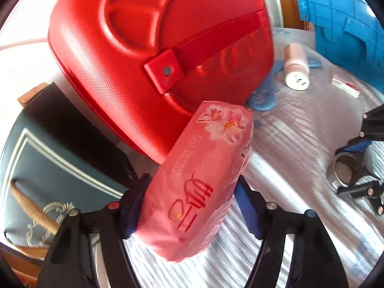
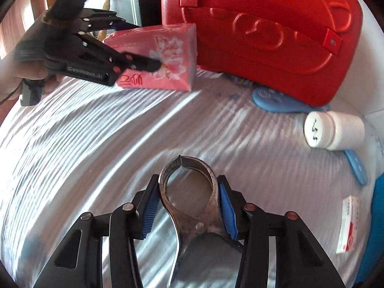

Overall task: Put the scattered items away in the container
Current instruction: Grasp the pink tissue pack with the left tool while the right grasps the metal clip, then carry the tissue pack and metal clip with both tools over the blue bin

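The left gripper is clamped on the pink tissue pack, the right gripper on the metal pliers, so both can be lifted off the bed together.

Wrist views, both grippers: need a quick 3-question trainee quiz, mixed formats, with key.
1. True or false: the left gripper is closed on the pink tissue pack.
2. What sits between the right gripper's pads? A) white bottle B) metal tongs C) small red-and-white box
3. Fill in: the blue comb-like item lies partly under the red ____.

Key: 1 true, both pads press the pack's sides. 2 B, the pads clamp the looped end of the tongs. 3 case.
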Available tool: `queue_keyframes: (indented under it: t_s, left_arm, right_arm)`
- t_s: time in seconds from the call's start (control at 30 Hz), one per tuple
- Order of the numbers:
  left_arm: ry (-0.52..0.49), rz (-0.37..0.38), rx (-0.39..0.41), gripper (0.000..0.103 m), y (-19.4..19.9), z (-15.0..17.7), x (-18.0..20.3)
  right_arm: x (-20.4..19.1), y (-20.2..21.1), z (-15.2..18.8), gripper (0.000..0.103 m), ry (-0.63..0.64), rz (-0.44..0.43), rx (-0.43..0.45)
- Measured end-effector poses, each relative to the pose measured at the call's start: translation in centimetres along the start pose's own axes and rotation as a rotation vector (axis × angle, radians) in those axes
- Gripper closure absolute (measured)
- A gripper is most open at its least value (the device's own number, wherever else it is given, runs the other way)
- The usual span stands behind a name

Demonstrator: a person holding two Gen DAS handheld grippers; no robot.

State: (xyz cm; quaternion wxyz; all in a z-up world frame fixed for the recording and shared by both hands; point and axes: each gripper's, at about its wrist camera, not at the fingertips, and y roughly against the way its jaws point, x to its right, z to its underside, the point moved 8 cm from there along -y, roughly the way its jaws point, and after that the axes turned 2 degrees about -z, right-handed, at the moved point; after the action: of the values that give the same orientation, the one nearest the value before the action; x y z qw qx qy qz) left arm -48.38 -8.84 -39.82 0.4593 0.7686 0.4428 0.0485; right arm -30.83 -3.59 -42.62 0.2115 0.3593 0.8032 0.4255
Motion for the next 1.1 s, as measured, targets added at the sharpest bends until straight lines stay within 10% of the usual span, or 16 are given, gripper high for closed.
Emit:
queue_keyframes:
  t_s: [1.1]
  left_arm:
    - [0.288,-0.089,0.003,0.039,26.8,0.2,5.7]
  right_arm:
    - [-8.3,23.8,3.5,0.058,-0.084,-0.074,0.024]
